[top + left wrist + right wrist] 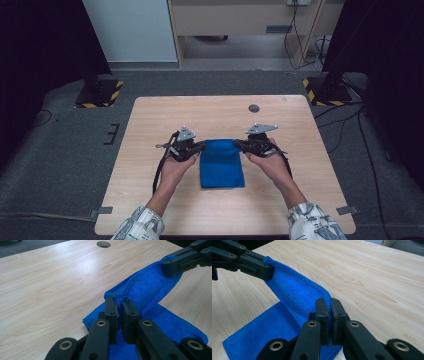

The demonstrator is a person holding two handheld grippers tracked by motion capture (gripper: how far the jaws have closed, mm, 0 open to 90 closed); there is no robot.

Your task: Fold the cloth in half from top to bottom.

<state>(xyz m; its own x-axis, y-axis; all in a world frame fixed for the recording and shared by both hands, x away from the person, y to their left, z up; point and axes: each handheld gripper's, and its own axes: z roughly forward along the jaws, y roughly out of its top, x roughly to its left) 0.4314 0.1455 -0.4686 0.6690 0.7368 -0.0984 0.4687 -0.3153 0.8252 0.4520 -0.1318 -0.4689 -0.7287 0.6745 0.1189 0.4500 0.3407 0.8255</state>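
My left gripper [200, 146] and right gripper [239, 145] each pinch a far corner of the blue microfibre cloth [221, 167], jaws clamped, lifting its twelve-o'clock edge off the pale wooden table [150, 130], probably to fold it.

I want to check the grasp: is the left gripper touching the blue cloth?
Touching. In the left gripper view, the left gripper has its two jaws closed on the raised hem of the blue cloth, with the fabric pinched between them.

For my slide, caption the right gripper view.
Right gripper and left gripper each pinch a corner of a blue cloth, lifting its edge off the wooden table.
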